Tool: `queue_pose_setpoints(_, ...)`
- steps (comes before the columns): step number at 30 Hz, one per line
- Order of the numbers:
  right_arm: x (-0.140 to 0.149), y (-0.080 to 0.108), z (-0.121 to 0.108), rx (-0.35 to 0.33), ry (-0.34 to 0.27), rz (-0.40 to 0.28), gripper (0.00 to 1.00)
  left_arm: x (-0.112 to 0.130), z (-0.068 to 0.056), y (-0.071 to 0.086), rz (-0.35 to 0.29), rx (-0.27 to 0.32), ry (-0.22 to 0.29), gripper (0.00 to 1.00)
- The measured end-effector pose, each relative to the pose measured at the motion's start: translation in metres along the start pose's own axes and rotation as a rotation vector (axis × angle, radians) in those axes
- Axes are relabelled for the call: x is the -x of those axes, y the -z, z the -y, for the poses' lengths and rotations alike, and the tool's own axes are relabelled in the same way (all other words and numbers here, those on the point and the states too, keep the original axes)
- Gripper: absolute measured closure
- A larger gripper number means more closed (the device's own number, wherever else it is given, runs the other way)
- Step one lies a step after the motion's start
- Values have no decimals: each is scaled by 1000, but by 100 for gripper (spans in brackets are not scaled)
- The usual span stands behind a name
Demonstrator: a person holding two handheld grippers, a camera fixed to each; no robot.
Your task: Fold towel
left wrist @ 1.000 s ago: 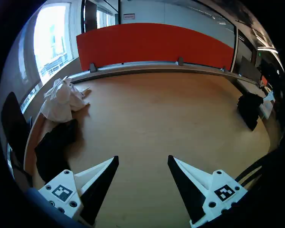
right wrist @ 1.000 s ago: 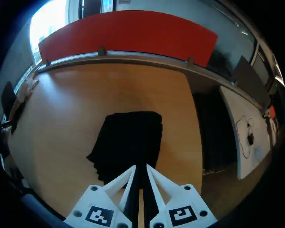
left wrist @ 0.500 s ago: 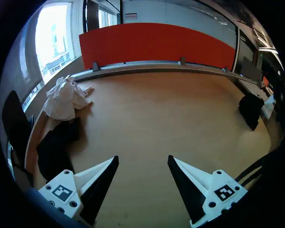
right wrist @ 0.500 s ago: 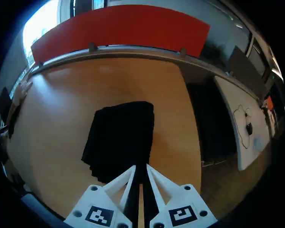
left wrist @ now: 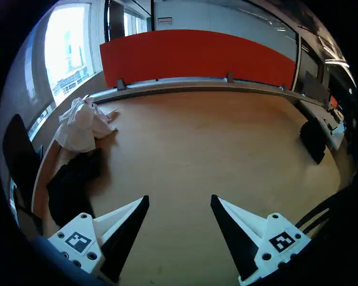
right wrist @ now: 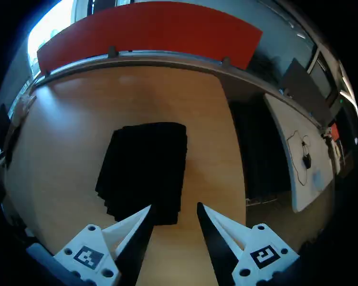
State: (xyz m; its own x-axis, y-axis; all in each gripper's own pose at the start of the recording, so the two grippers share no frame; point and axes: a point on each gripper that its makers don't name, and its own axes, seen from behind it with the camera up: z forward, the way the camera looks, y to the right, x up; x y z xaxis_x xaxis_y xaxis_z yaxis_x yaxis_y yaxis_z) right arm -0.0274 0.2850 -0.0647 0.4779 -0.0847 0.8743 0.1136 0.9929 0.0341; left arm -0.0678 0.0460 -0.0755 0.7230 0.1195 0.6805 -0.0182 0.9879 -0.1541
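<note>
The right gripper [right wrist: 175,206] has just let go. Half a second ago its fingers were pinched together over the near edge of the black towel [right wrist: 143,169]; now they stand spread, with bare wood between them and nothing held. The towel lies flat on the wooden table [right wrist: 69,143] as a neat, layered rectangle, its near edge just ahead of the left fingertip. Its outline has tidied from a lopsided shape a second ago into squared sides. By that look, this fold is finished and the towel has been set down.

The left gripper [left wrist: 179,198] has hardly shifted over the same second. It hovers with its fingers wide apart and empty above a clear stretch of the table [left wrist: 203,138].

As for edges, the towel sits near the table's right edge [right wrist: 234,157] but apart from it, with a strip of wood between. Past that edge the floor drops away in shadow, and a second, pale table [right wrist: 298,171] stands farther off. A red screen [right wrist: 145,28] closes the far side.

In the left gripper view, a heap of white cloth [left wrist: 81,126] and a dark cloth [left wrist: 71,183] lie along the left rim. The broad middle of the table is open for either gripper to move. If another piece is to be folded, that pile is the likely source.
</note>
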Motion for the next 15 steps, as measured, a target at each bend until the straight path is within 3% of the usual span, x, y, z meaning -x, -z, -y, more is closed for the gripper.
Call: queue_pose_setpoints(15,-5,-3,9,-18,-8,-14,30,-2,-1,-1,-3,4,-4,4)
